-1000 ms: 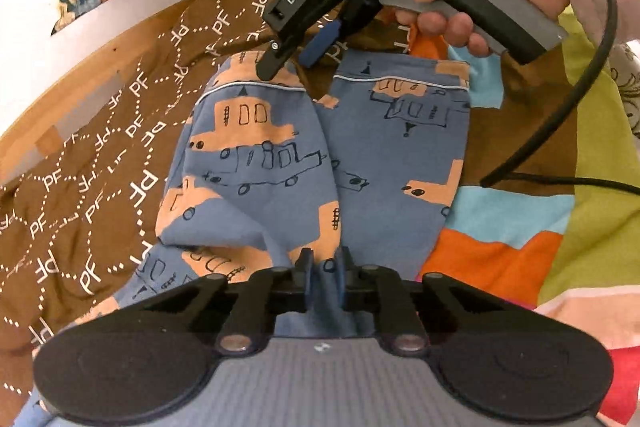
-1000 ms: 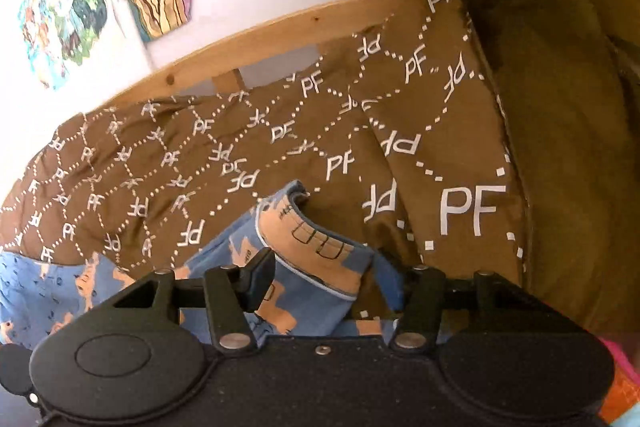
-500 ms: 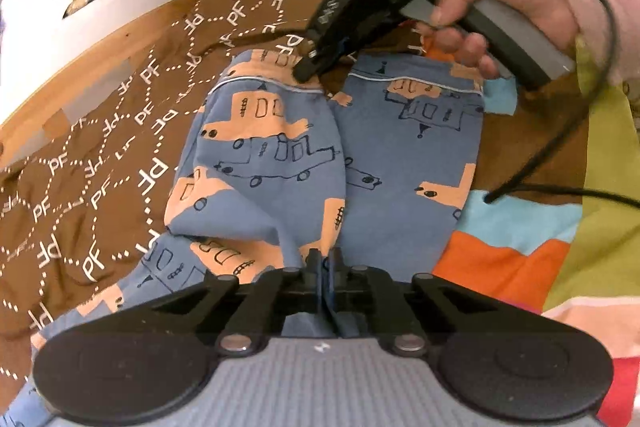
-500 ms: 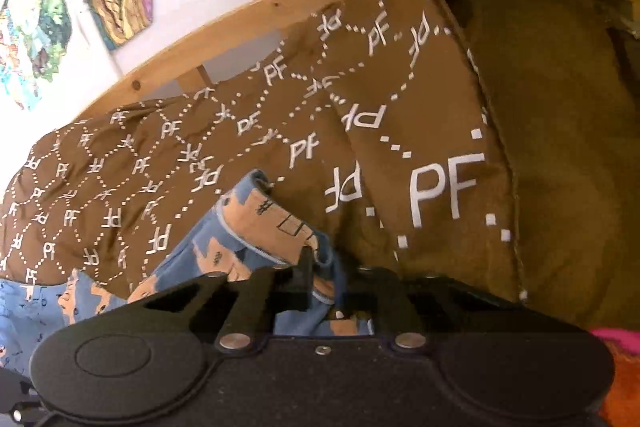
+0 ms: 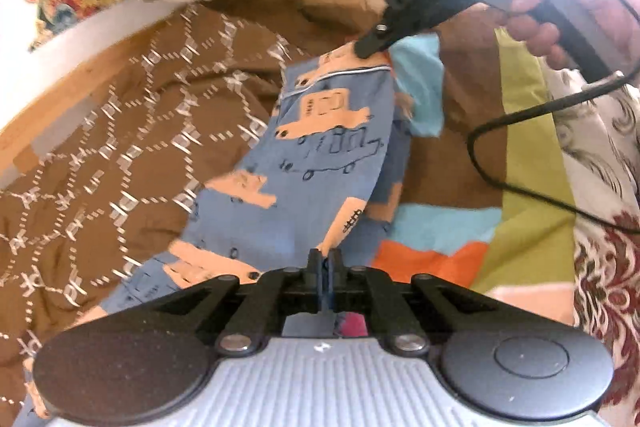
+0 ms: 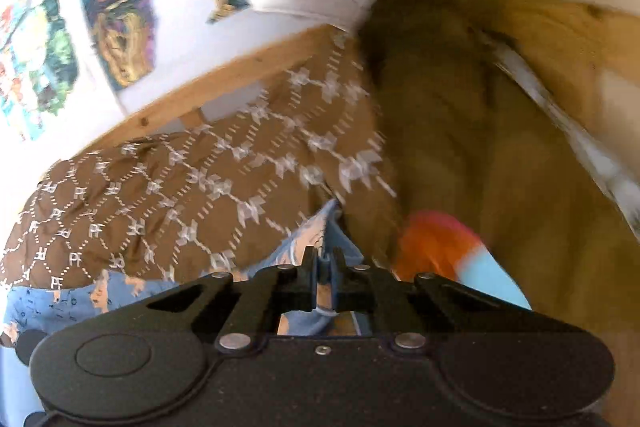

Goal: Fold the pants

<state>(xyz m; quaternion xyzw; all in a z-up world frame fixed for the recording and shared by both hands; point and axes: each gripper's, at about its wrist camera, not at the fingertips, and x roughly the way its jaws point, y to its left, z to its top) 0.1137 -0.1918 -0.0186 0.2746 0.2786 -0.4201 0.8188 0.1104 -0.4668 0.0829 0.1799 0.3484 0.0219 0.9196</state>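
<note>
While both pinch, left tool [image 5: 325,259], right tool [image 6: 324,259], pants [image 5: 320,147] lifted

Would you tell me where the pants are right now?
In the left wrist view the pants hang mid-frame, stretched between the left gripper below and the right gripper at their cuff, over the brown blanket and patchwork quilt.

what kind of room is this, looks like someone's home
Most likely a child's bedroom: a wooden bed rail edges a brown quilt printed with white PF letters, colourful cartoon posters hang on the white wall, and small blue vehicle-print pants lie there.
</note>
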